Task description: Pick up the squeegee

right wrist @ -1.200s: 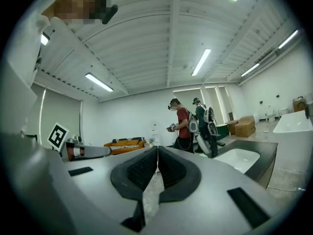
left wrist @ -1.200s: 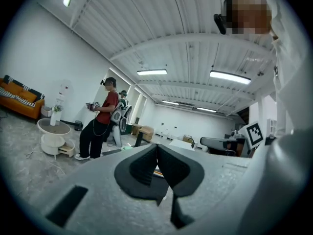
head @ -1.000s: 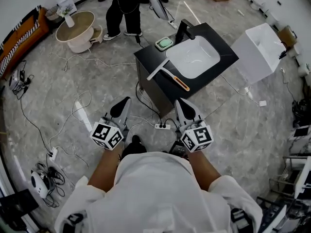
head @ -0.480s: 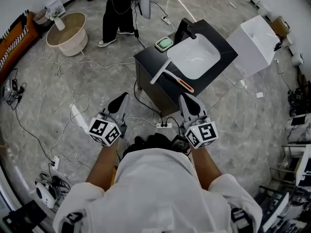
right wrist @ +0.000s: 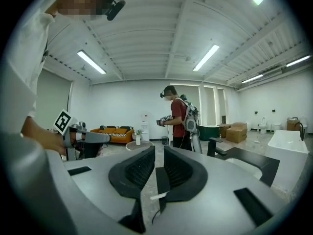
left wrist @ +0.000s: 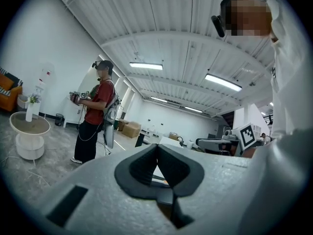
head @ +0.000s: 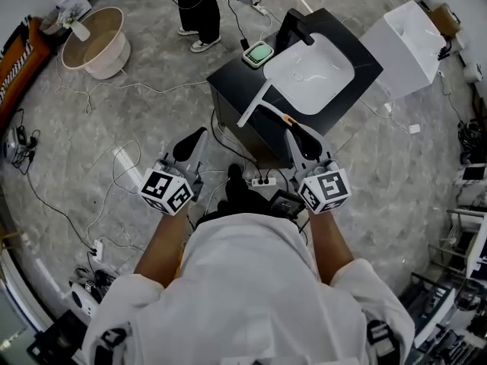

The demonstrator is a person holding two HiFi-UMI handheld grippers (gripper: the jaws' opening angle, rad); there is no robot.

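- Located squeegee [head: 255, 105] flat on the near-left corner of the counter [head: 228, 88], at 8 o'clock from the basin [head: 319, 67].
- Read the white blade as running 1 to 7 o'clock, and the handle as running from mid-blade toward 4 o'clock and ending in an orange tip.
- Found right gripper [head: 298, 131] clenched to a bare slit in its own view [right wrist: 159, 153], with nothing between the jaws.
- Placed its tip over the orange handle end in the head view; cannot tell height above it, so no contact claimed.
- From that tip, put the handle at 10 o'clock and the blade beyond it on the same line.
- Found left gripper [head: 195, 137] clenched too [left wrist: 156, 148], empty, off the counter over the floor.
- From there, put squeegee at 1 o'clock, well apart.
- Judged right nearer: must open first, then close across the handle, jaws square to the 10-to-4 line.
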